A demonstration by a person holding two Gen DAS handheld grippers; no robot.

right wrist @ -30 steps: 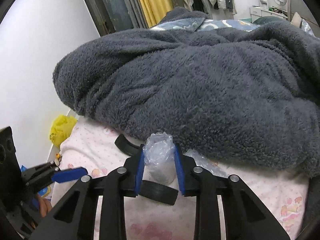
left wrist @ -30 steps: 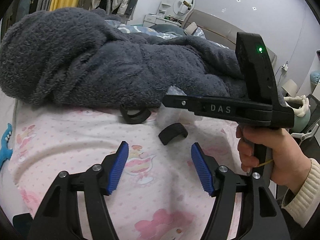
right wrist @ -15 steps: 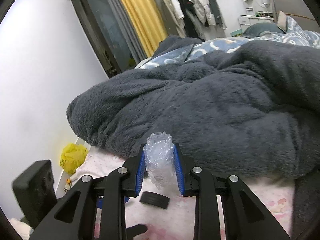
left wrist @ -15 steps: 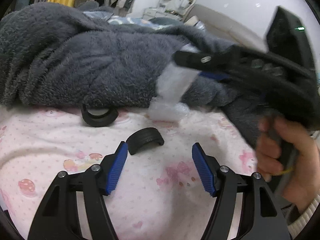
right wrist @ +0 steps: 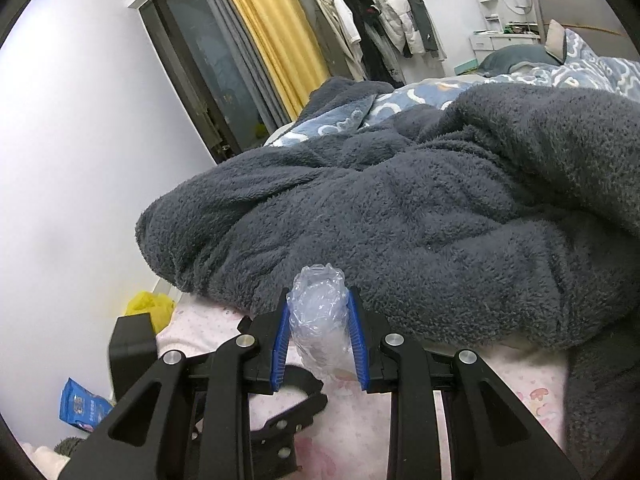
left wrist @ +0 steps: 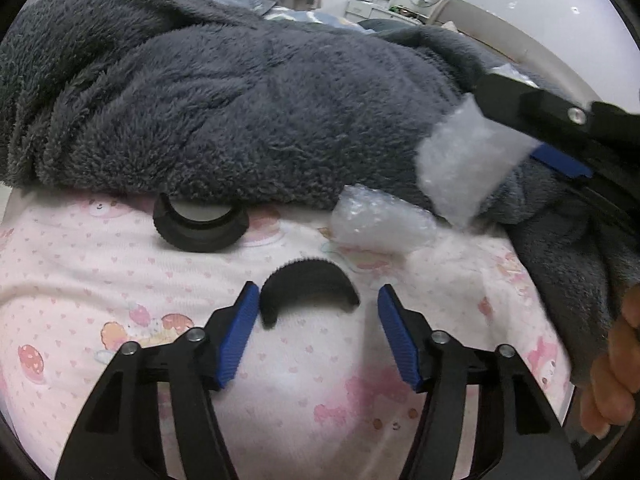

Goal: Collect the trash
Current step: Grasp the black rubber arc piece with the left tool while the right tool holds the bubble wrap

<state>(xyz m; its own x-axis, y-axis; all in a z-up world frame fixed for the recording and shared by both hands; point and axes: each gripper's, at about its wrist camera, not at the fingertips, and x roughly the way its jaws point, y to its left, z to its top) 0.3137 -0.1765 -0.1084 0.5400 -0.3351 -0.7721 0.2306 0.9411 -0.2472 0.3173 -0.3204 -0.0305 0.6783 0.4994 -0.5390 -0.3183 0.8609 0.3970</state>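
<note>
Bubble wrap [right wrist: 320, 320] clamped in right hand-held gripper [right wrist: 319, 340] — left hand-held gripper [left wrist: 314, 332] closing around black curved piece [left wrist: 308, 286].

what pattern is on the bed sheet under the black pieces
Pale pink bed sheet with small hearts and cartoon characters; clearest in the left wrist view.

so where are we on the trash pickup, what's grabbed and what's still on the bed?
Nothing visibly binned yet. In hand: right gripper clamps a bubble wrap wad. Left gripper is closing around the black curved piece. Left: second bubble wrap piece and black ring by the grey blanket.
</note>
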